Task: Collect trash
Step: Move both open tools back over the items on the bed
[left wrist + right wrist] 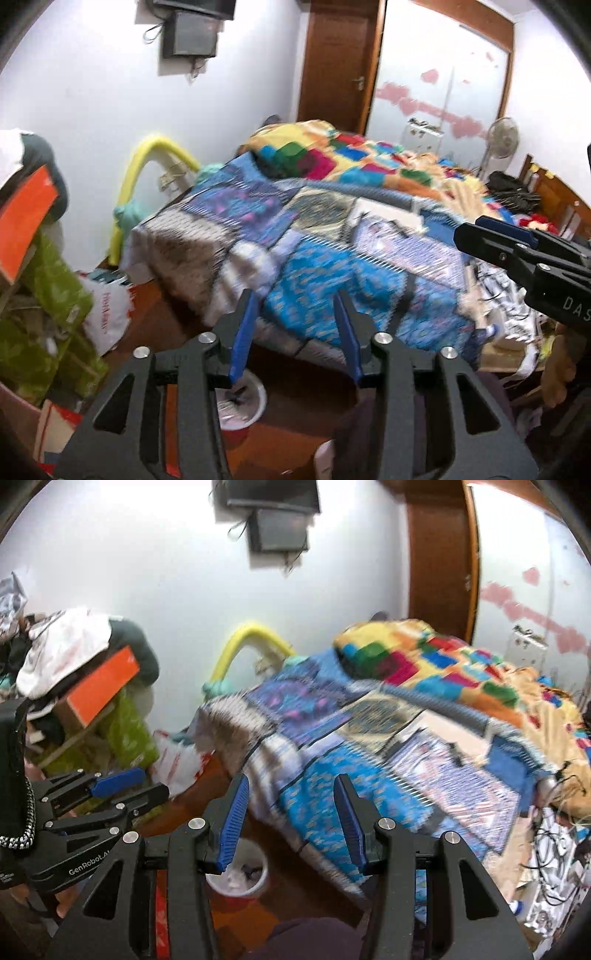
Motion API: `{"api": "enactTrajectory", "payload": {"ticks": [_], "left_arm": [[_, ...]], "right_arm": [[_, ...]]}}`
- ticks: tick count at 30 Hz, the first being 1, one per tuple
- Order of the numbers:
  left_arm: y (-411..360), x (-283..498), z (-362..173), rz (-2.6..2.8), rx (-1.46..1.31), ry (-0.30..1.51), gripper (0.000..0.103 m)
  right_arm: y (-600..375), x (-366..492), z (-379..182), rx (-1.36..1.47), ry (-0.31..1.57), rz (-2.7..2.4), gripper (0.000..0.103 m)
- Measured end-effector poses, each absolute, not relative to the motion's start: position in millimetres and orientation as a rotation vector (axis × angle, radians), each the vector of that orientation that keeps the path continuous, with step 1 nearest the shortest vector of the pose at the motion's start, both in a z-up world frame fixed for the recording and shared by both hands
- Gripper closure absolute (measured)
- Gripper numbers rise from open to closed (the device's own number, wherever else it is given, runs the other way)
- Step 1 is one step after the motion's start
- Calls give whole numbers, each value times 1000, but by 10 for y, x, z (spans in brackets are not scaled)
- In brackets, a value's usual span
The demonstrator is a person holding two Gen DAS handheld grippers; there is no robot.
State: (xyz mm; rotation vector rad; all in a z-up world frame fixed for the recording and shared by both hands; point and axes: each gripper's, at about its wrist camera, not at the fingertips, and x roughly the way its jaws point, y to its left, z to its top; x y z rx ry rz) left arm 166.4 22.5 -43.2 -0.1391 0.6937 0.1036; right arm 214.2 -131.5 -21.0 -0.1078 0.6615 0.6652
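A red trash bin (242, 406) with a white liner stands on the floor by the bed's corner, with scraps inside; it also shows in the right wrist view (240, 878). My left gripper (295, 299) is open and empty, held above the bin and facing the bed. My right gripper (291, 782) is open and empty, above the same bin. The right gripper (469, 232) shows at the right edge of the left wrist view, and the left gripper (147, 782) at the left of the right wrist view. White papers (391, 214) lie on the bed. Both views are motion-blurred.
A bed (332, 236) with patterned blue sheets and a colourful quilt (351, 155) fills the middle. Boxes, green bags and clothes (40, 258) pile up at left, with a white plastic bag (109, 314) on the floor. Cables and clutter (554, 849) lie at right. A wooden door (336, 62) stands behind.
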Motion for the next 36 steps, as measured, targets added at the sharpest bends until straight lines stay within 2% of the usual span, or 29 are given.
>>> {"api": "enactTrajectory", "payload": {"ticks": [6,9,11,14,22,26,31,36], "left_arm": [[-178,2022,-304,48,-88,674,55],[-333,2187,-289,26,-71,674,49],[-432,2313,-292,17,-59,680,40],[-587,2546,-322,-8,-51,688,38],[-828,3148,-525,-51,-43,738,36],[-907,3471,-781,-84,-80,790,36],[-1018,3809,-1052,-104,-70,818,36],[-1080,4195,-1261,-121,-81,834,36]], "right_arm": [[-1776,2229,-1,-63,588,580,59],[-2006,2337,49,-47,569,527,59],[-2148,2431,55,-38,568,496,59],[-2314,2567,15,-28,581,449,59],[-2839,3025,-251,32,665,327,58],[-3027,3215,-416,49,699,300,51],[-3196,3440,-622,52,684,234,51],[-3317,3822,-888,106,752,202,51]]}}
